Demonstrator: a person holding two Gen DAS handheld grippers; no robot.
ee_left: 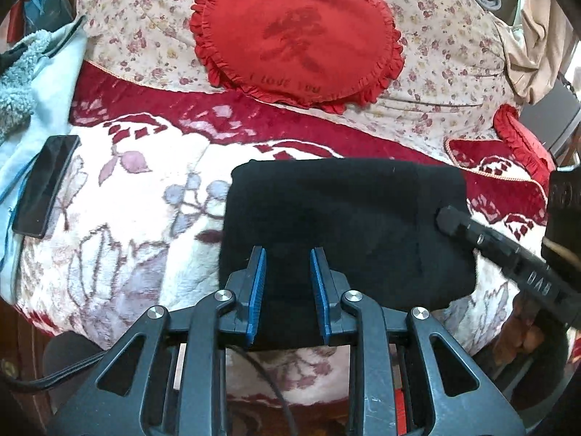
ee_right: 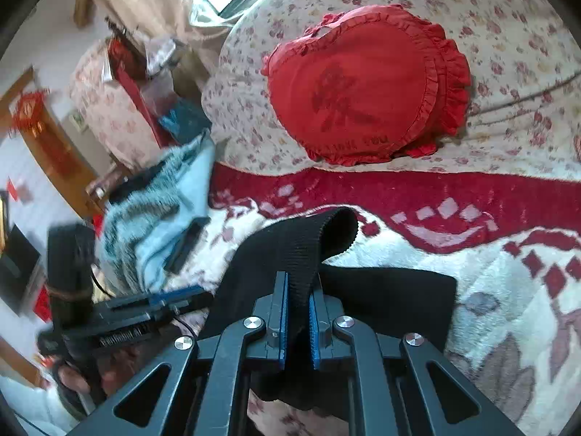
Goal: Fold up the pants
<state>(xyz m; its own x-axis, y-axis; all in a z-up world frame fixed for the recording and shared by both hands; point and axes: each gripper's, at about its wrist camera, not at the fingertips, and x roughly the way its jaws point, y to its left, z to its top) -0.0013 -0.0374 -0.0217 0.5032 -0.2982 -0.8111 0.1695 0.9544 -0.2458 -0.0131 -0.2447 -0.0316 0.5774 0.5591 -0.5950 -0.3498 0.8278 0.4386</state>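
The black pants (ee_left: 345, 225) lie folded into a rough rectangle on the red and white blanket (ee_left: 138, 196). In the left wrist view my left gripper (ee_left: 288, 252) hovers over their near edge, open, with a gap between the blue pads (ee_left: 258, 279) and no cloth pinched. My right gripper (ee_right: 298, 283) is shut on a ribbed band of the pants (ee_right: 326, 232), which rises between its pads and curls over. From the left wrist view its tip (ee_left: 448, 218) sits at the pants' right side. The left gripper (ee_right: 203, 296), held by a hand, is at the pants' left edge.
A red heart cushion (ee_left: 297, 47) rests on the floral duvet (ee_left: 446, 58) behind the pants. A dark phone (ee_left: 45, 185) lies on a light blue fleece garment (ee_left: 47, 83) at the left. A second red cushion (ee_left: 523, 141) is at the right.
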